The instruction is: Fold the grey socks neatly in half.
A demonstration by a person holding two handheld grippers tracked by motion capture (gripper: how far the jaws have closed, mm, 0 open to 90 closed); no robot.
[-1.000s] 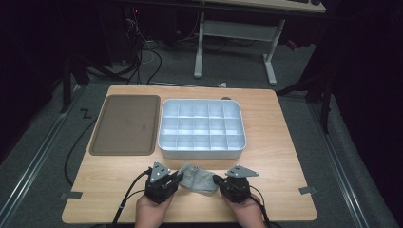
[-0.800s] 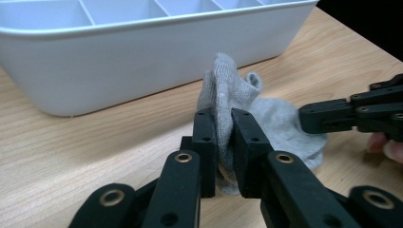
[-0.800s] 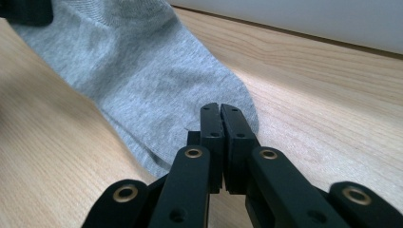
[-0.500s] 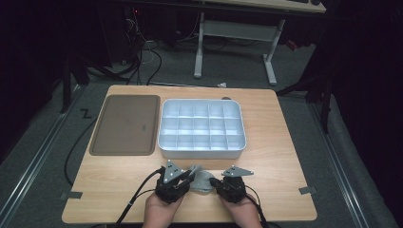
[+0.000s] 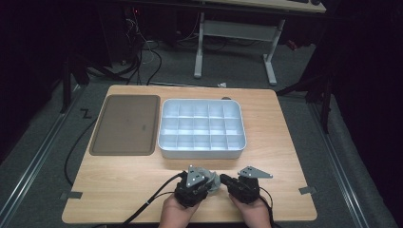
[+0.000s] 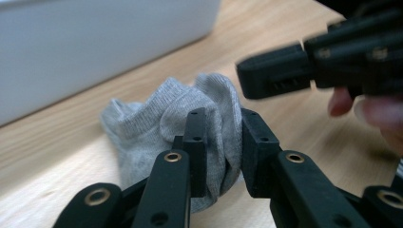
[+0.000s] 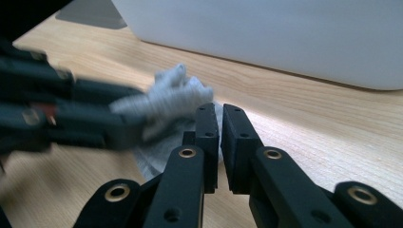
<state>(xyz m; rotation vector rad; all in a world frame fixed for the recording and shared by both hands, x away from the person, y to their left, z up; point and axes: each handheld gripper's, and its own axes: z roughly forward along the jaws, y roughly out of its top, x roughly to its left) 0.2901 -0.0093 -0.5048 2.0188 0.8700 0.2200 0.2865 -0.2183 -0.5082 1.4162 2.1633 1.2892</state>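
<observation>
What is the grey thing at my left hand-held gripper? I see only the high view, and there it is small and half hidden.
Observer: It is a grey sock, bunched up. A fold of it fills the gap between the jaws of the left hand-held gripper, which have just been opening.
Operator: Is the sock lifted, or does it lie down?
Observer: Its loose part rests on the wooden table, beyond the jaws.
</observation>
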